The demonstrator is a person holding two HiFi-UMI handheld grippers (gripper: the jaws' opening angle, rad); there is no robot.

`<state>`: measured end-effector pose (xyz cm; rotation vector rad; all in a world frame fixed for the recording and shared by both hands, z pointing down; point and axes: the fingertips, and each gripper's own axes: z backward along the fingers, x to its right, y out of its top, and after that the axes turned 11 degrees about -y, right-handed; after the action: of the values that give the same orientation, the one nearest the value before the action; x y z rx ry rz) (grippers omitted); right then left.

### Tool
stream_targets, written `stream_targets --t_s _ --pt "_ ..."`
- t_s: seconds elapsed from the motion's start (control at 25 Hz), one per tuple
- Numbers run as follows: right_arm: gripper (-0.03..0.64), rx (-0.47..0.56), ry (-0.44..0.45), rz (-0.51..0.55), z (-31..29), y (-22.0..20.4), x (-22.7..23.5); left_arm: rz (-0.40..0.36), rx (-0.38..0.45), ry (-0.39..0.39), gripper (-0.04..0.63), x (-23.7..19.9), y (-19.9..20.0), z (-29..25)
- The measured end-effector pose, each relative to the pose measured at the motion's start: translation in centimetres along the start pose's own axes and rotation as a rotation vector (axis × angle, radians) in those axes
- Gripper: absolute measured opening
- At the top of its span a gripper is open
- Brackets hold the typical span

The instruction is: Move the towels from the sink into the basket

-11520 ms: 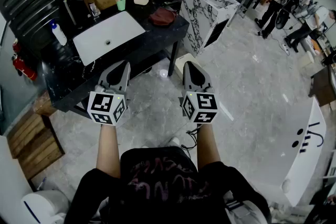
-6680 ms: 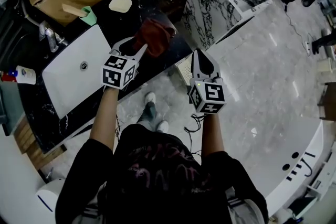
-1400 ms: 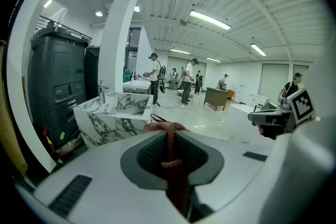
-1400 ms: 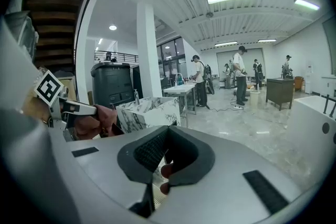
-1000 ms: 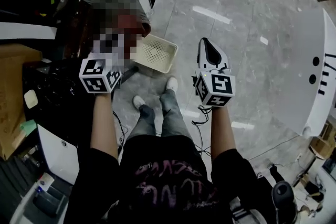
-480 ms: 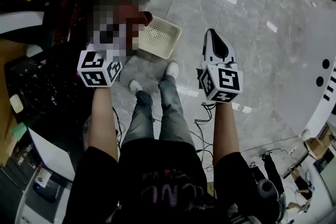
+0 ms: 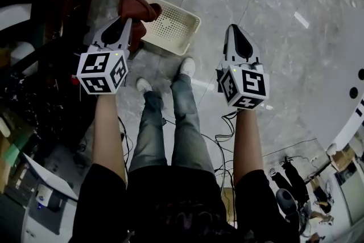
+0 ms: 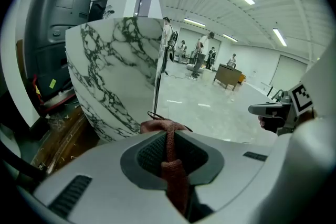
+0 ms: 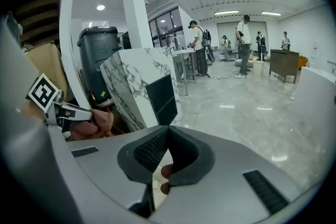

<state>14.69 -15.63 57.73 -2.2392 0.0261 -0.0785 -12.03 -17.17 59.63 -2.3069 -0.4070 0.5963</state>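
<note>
A dark red towel (image 7: pixel 138 7) hangs bunched from my left gripper (image 7: pixel 126 21), which is shut on it just above the left end of the cream perforated basket (image 7: pixel 168 24) on the floor. In the left gripper view a strip of the towel (image 8: pixel 173 170) runs down between the jaws of that gripper (image 8: pixel 167 131). My right gripper (image 7: pixel 232 27) is shut and holds nothing, to the right of the basket. In the right gripper view its tips (image 9: pixel 167 129) meet, the basket (image 9: pixel 153 186) shows through the gap below them, and the towel (image 9: pixel 79 126) is at the left.
A marble-patterned cabinet (image 8: pixel 115 76) stands just beyond the basket, with a grey bin (image 8: pixel 58 34) behind it. A dark cluttered counter (image 7: pixel 34 65) fills the left. The person's shoes (image 7: pixel 186 67) and loose cables (image 7: pixel 222 128) lie on the floor. People stand far off (image 9: pixel 244 39).
Both grippers have come down toward the floor. The left one, still shut on the towel, now hangs close over the basket's left end.
</note>
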Motion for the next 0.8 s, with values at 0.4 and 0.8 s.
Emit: stream_targets --t_s 0.4,0.8 --pt "0.014 -0.079 0.020 0.007 -6.9 -8.8 -0.4 0.026 -0.065 -0.014 0.054 -2.6 -8.7 -6.2" --pt "0.015 -0.144 0.034 0.033 -12.4 -18.1 0.2 0.027 -0.138 -0.022 0.054 -5.2 -18.2 -12.4"
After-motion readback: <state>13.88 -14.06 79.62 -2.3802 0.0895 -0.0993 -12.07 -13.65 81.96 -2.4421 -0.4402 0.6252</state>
